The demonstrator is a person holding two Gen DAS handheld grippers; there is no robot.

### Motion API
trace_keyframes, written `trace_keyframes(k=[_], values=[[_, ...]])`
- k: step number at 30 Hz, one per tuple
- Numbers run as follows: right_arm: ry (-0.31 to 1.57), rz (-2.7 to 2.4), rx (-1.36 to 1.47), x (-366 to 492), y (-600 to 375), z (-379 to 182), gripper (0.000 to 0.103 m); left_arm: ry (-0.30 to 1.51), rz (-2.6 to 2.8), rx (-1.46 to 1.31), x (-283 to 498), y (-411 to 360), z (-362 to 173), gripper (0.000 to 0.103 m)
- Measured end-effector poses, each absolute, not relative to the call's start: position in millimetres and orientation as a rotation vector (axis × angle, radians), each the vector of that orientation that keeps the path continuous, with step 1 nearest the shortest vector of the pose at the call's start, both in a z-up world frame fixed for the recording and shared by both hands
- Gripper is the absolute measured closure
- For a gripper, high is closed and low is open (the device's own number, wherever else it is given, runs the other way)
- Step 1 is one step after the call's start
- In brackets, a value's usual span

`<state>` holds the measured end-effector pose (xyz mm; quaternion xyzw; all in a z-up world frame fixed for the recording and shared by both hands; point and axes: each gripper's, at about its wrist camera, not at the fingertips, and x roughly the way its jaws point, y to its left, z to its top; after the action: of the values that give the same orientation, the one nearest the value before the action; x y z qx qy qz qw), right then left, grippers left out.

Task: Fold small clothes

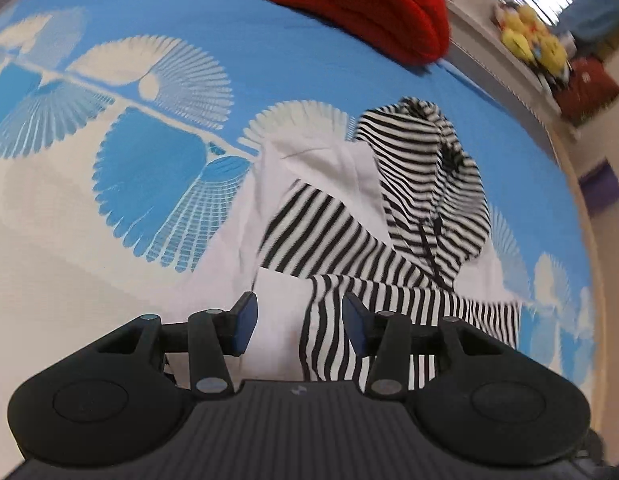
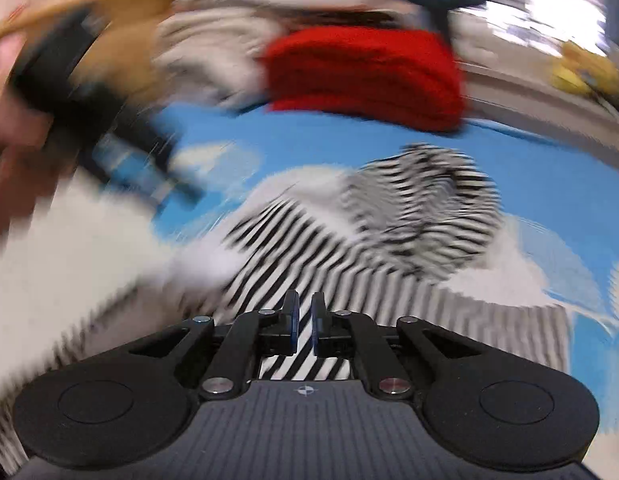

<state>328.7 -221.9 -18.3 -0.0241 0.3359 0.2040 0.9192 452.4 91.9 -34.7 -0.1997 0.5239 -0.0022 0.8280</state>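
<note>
A small black-and-white striped garment with white panels (image 1: 389,216) lies crumpled on a blue and white patterned bedspread (image 1: 157,80). My left gripper (image 1: 299,312) is open, its fingers just above the garment's near edge, holding nothing. In the blurred right wrist view the same striped garment (image 2: 349,240) lies ahead. My right gripper (image 2: 304,312) is almost shut, with striped cloth under and between the pads; whether it grips the cloth is unclear. The left gripper (image 2: 149,168) and the hand holding it show blurred at the upper left.
A folded red garment (image 1: 349,4) lies at the far side of the bed, seen also in the right wrist view (image 2: 369,72), with pale clothes (image 2: 213,52) piled beside it. A shelf with yellow toys (image 1: 533,36) and the bed's right edge (image 1: 565,184) lie to the right.
</note>
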Motion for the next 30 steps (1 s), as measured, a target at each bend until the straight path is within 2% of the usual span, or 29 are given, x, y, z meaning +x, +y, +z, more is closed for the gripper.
trace_keyframes(k=[2,3,6,7,9,11,14,19,21,23,24,26,30], values=[[0.700,0.287,-0.009,332.0,-230.6,11.6,0.096,1.120,0.012,-0.455,453.2,101.8,-36.9,0.051],[0.704,0.222,0.013,332.5,-235.7,24.1,0.092,1.123,0.020,-0.467,453.8,106.4,-38.4,0.051],[0.697,0.108,0.144,326.5,-255.6,42.8,0.066,1.131,0.051,-0.479,453.9,117.3,-44.5,0.051],[0.683,0.111,0.176,321.5,-260.1,38.8,0.063,1.135,0.061,-0.475,453.3,119.4,-47.7,0.051],[0.683,0.096,0.179,318.0,-264.6,17.0,0.064,1.146,0.070,-0.447,451.8,117.8,-55.0,0.051],[0.810,-0.035,0.163,332.1,-266.4,-9.0,0.063,1.180,0.072,-0.404,450.2,112.2,-67.6,0.051],[0.867,-0.046,0.297,354.9,-279.7,-29.2,0.063,1.229,0.056,-0.386,450.1,102.6,-85.8,0.051],[0.988,-0.102,0.281,364.9,-293.4,-56.5,0.064,1.245,0.043,-0.309,447.7,83.2,-112.4,0.052],[1.047,-0.093,0.372,369.3,-304.3,-71.3,0.064,1.309,0.055,-0.261,444.6,76.3,-134.8,0.060],[1.134,-0.149,0.486,367.7,-320.4,-91.2,0.064,1.282,0.057,-0.204,440.9,67.7,-131.9,0.064],[1.180,-0.184,0.540,366.1,-329.3,-100.7,0.065,1.273,0.058,-0.163,440.0,62.0,-124.9,0.072],[1.171,-0.197,0.602,365.1,-337.9,-99.6,0.066,1.209,0.039,-0.110,436.9,50.5,-103.6,0.073],[1.121,-0.195,0.510,365.0,-330.1,-83.7,0.063,1.137,-0.073,-0.094,434.2,28.0,-83.5,0.070]])
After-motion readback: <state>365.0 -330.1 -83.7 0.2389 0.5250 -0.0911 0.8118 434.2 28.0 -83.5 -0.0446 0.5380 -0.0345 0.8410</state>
